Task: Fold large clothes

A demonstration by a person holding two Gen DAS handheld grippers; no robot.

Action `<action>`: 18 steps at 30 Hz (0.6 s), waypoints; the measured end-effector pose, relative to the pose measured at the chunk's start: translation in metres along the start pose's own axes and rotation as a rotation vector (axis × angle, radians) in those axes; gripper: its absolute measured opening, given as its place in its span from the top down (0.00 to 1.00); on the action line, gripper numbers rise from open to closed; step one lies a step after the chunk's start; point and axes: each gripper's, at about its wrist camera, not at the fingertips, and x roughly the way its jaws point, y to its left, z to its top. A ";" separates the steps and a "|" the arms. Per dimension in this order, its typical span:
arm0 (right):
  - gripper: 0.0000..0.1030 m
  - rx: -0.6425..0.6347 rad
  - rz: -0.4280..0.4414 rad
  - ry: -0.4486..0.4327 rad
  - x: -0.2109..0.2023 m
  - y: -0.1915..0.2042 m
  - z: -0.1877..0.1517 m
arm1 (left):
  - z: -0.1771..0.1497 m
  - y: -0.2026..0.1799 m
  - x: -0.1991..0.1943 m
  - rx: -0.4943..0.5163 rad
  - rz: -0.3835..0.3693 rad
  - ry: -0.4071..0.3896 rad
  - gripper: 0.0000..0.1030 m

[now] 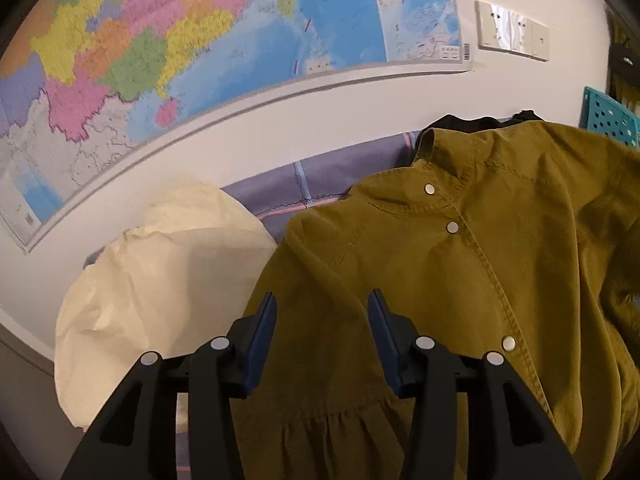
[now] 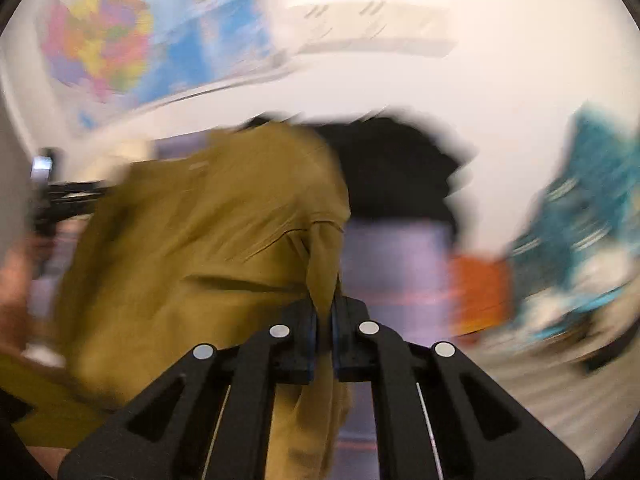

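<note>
An olive-green jacket (image 1: pixel 460 280) with metal snap buttons lies spread on a purple bed cover (image 1: pixel 320 176), collar toward the wall. My left gripper (image 1: pixel 322 304) is open, its blue-padded fingers (image 1: pixel 264 332) apart just above the jacket's sleeve, near the gathered cuff. In the blurred right wrist view my right gripper (image 2: pixel 324 312) is shut on a fold of the olive jacket (image 2: pixel 200 248) and lifts it. The left gripper's black body (image 2: pixel 60 196) shows at the left edge there.
A cream garment (image 1: pixel 160 292) lies left of the jacket. A black garment (image 2: pixel 392 176) lies behind the collar by the wall. A teal perforated basket (image 1: pixel 608 120) stands at the right, an orange item (image 2: pixel 480 292) near it. A wall map (image 1: pixel 200 48) hangs above.
</note>
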 end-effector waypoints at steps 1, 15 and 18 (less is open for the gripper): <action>0.94 -0.028 -0.102 0.003 -0.001 -0.006 0.007 | -0.003 -0.001 -0.002 0.005 -0.001 0.004 0.55; 0.36 0.142 -0.163 0.048 0.059 -0.042 -0.029 | -0.071 -0.043 -0.047 0.082 -0.203 0.144 0.20; 0.30 0.160 -0.116 -0.039 0.036 -0.038 -0.026 | -0.089 -0.061 -0.044 0.155 -0.124 0.185 0.29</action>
